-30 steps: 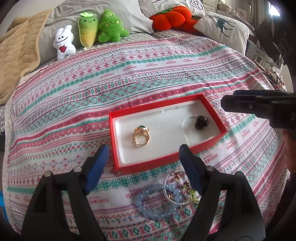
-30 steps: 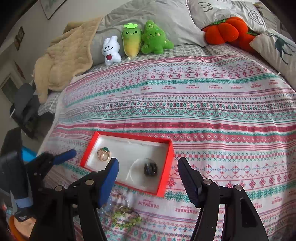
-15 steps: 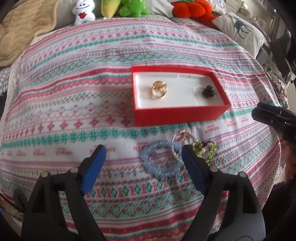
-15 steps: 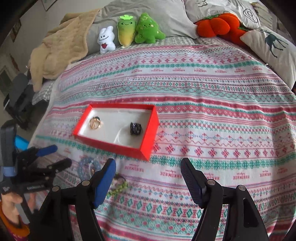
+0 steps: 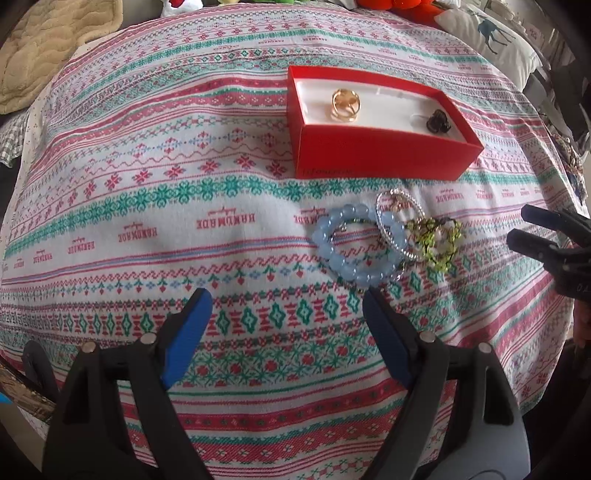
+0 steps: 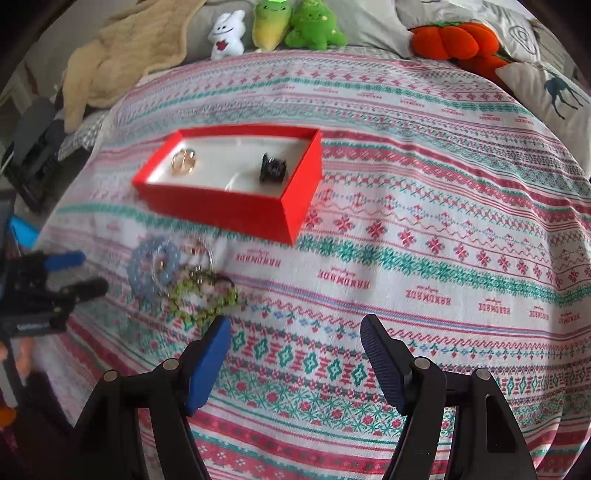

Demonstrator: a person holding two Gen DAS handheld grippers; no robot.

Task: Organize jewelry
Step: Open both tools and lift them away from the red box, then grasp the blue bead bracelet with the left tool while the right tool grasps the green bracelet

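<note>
— So, what's in the box?

— Two pieces on its white lining. A gold ring lies toward the left end, a small dark piece toward the right. They sit well apart. What the dark one is, I cannot tell.

— And outside it?

— Three bracelets in a heap on the bedspread, just in front of the box's near wall. A blue bead bracelet lies on the left, a silver bangle overlaps it, and a green bracelet touches the bangle on the right. None of them touches the box.

— The grippers?

— The left gripper is above the bedspread, jaws spread wide and empty, its right finger close by the blue beads. The right gripper also gapes wide with nothing between its fingers; its left finger is just beside the green bracelet.

— Anything behind?

— Plush toys and pillows at the head of the bed, well away from the box.
</note>
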